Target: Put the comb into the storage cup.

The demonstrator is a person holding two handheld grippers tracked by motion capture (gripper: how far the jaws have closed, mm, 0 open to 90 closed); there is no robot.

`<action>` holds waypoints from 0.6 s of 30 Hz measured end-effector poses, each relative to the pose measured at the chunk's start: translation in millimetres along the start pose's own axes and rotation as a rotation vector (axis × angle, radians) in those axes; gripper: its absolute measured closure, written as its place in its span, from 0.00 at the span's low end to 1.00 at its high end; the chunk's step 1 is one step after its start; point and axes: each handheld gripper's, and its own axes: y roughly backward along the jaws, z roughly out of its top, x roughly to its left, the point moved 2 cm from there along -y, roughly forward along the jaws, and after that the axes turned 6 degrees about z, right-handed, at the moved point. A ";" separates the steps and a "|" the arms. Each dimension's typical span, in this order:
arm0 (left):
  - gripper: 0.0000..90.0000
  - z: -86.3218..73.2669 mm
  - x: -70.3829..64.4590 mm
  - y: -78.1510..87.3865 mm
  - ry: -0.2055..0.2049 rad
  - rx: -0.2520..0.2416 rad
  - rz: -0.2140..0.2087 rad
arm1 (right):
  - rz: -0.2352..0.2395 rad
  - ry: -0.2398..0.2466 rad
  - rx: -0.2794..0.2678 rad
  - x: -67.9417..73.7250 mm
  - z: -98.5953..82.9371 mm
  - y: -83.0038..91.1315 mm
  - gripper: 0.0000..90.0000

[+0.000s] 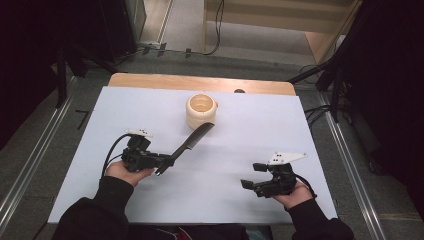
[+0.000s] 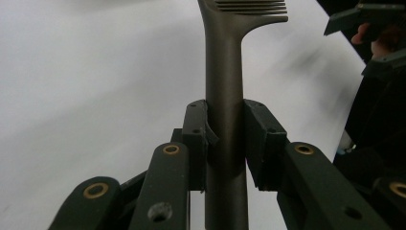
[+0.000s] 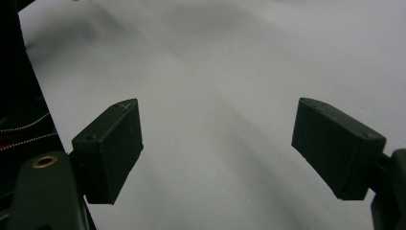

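1. High view: the left gripper (image 1: 161, 162) holds a dark comb (image 1: 194, 139) by its handle. The comb's toothed end points at the cream cup (image 1: 201, 110) and lies just before it, above the table (image 1: 75, 165). The right gripper (image 1: 254, 175) rests well apart from the cup.
2. Left gripper view: the fingers (image 2: 196, 139) are clamped on the comb (image 2: 224, 96) handle.
3. Right gripper view: the fingers (image 3: 111, 148) stand wide apart, with nothing between them.

The step seems to be carrying the comb to the cup; the next move needs lifting and tilting it over the rim.

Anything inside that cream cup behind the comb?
From the high view the cup looks empty: its inner wall and part of its floor show. The near rim hides the nearest bit of the floor. The comb, held by the left tool, stays outside.
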 end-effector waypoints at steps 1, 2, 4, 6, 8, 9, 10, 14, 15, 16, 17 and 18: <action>0.81 2.0 -1.0 -2.3 0.004 0.000 -0.006 | 0.000 0.002 -0.004 0.0 0.5 -0.3 0.18; 0.81 4.0 -2.0 -4.5 0.010 0.000 -0.017 | -0.002 0.002 -0.009 0.1 1.1 -0.4 0.17; 0.81 7.9 -3.6 -9.4 0.028 -0.007 -0.042 | -0.003 -0.001 -0.017 0.5 2.2 -0.4 0.18; 0.81 11.7 -5.2 -14.5 0.042 -0.010 -0.064 | -0.006 -0.006 -0.034 0.4 4.3 -0.3 0.17; 0.81 15.0 -6.9 -19.7 0.061 -0.014 -0.083 | -0.012 -0.020 -0.054 -0.1 7.1 0.2 0.17; 0.81 16.3 -7.6 -22.2 0.067 -0.017 -0.090 | -0.010 -0.030 -0.067 0.0 8.6 0.6 0.17; 0.81 17.3 -8.4 -24.3 0.073 -0.011 -0.097 | -0.011 -0.038 -0.076 -0.2 9.9 1.2 0.17; 0.81 19.9 -9.8 -31.3 0.096 -0.008 -0.112 | -0.012 -0.078 -0.103 -0.4 14.7 3.5 0.17; 0.81 20.6 -10.3 -32.7 0.106 -0.014 -0.118 | -0.013 -0.089 -0.112 -0.4 15.8 3.4 0.17; 0.81 21.4 -10.5 -33.8 0.114 -0.019 -0.130 | -0.015 -0.105 -0.119 -0.2 17.2 3.3 0.18; 0.81 22.3 -10.9 -35.0 0.126 -0.027 -0.144 | -0.021 -0.110 -0.120 -0.4 18.6 3.5 0.18; 0.81 23.3 -11.3 -36.5 0.139 -0.038 -0.154 | -0.022 -0.119 -0.130 -0.1 19.9 3.3 0.17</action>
